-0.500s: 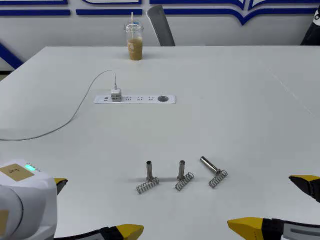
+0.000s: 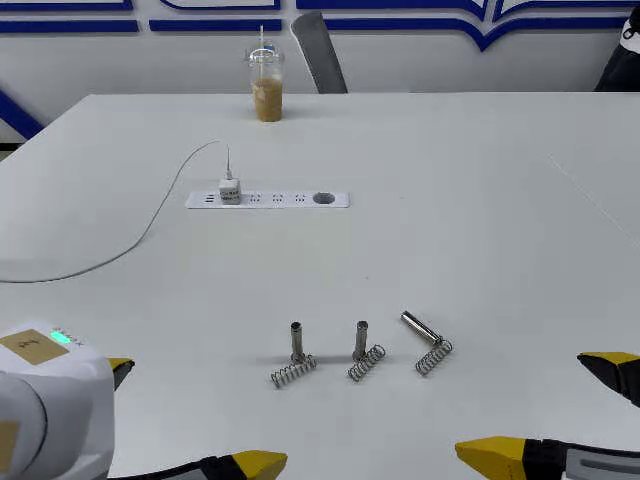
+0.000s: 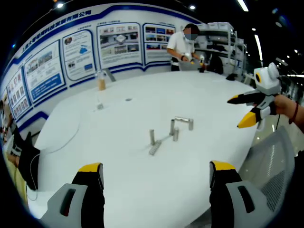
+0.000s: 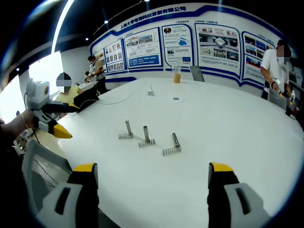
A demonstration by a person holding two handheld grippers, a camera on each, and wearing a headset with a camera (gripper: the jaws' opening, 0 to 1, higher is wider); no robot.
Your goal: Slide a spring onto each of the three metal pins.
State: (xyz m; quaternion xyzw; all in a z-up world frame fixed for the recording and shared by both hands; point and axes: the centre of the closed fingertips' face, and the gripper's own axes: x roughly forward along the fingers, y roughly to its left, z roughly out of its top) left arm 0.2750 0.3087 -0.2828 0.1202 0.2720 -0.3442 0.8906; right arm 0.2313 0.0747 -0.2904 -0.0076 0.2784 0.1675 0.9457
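Observation:
Three short metal pins sit on the white table (image 2: 480, 200). The left pin (image 2: 297, 339) and the middle pin (image 2: 361, 339) stand upright, and the right pin (image 2: 420, 327) lies tilted on its side. A loose spring lies at the foot of each: left spring (image 2: 293, 372), middle spring (image 2: 366, 363), right spring (image 2: 434, 357). My left gripper (image 2: 190, 415) is open at the near left edge, well short of the pins. My right gripper (image 2: 548, 405) is open at the near right. Each gripper view has the pins (image 3: 172, 127) (image 4: 146, 133) ahead between open, empty jaws.
A white power strip (image 2: 268, 199) with a plugged charger and a trailing cable (image 2: 150, 225) lies mid-table. An iced drink cup (image 2: 265, 85) stands at the far edge by a chair (image 2: 318, 50). People (image 4: 64, 92) stand and sit around the table's far sides.

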